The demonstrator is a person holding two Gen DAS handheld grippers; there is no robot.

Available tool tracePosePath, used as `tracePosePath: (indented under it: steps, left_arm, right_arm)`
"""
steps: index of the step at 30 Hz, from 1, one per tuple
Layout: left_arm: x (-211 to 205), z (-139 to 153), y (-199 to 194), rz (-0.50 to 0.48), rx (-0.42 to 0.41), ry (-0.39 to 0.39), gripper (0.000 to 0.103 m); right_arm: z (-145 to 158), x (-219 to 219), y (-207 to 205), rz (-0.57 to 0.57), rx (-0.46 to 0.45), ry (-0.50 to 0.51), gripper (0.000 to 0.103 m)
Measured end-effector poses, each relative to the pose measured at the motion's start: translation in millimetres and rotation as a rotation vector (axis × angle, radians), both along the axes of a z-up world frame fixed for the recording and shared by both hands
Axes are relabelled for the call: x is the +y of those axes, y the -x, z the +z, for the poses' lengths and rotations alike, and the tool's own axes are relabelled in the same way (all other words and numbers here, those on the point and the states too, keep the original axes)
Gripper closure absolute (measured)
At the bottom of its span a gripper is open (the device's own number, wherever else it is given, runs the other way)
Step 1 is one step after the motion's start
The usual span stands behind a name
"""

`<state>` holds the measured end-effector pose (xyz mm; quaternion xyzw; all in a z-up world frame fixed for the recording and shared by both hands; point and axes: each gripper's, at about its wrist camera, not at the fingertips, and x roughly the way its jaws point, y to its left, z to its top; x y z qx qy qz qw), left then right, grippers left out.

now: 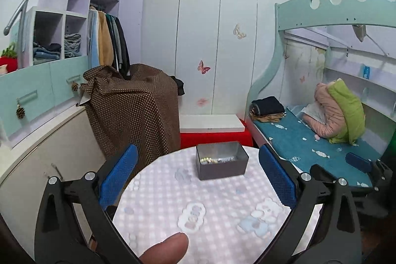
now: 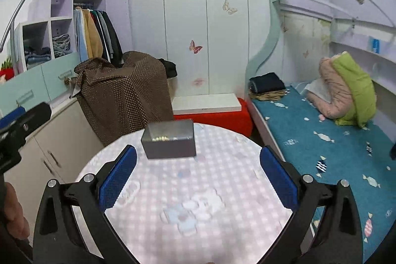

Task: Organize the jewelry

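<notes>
A dark grey open box [image 1: 221, 161] stands at the far side of a round table with a pink checked cloth [image 1: 198, 202]. Jewelry [image 1: 215, 160], a pale bead string and some darker pieces, lies inside it. In the right wrist view the box [image 2: 169, 139] sits far left on the table [image 2: 198, 189], with jewelry [image 2: 162, 138] glinting at its rim. My left gripper [image 1: 198, 180] is open and empty, held above the table short of the box. My right gripper [image 2: 198, 177] is open and empty, to the right of the box. The right gripper also shows at the left wrist view's right edge [image 1: 358, 162].
A brown dotted cloth covers furniture [image 1: 131, 108] behind the table. A red stool with a white board [image 1: 212, 130] stands beyond the box. A bed with a teal cover [image 1: 309, 140] runs along the right. Cabinets [image 1: 37, 140] line the left. A thumb [image 1: 165, 249] shows below.
</notes>
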<state>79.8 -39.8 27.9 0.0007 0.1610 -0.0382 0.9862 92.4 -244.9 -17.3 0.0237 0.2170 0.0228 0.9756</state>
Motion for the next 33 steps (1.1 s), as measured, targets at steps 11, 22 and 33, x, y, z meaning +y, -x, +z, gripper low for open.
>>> tracePosePath:
  steps: [11, 22, 33]
  left_arm:
    - [-6, -18, 91, 0.024, -0.047, -0.046, 0.005]
    - [-1, -20, 124, 0.037, -0.100, -0.062, 0.005]
    - [10, -21, 125, 0.066, -0.101, -0.046, 0.005]
  right_arm:
    - [-4, 11, 81, -0.071, -0.088, 0.012, 0.007]
    - [1, 23, 110, -0.076, -0.154, 0.009, 0.007]
    - [0, 25, 112, -0.065, -0.152, 0.010, 0.007]
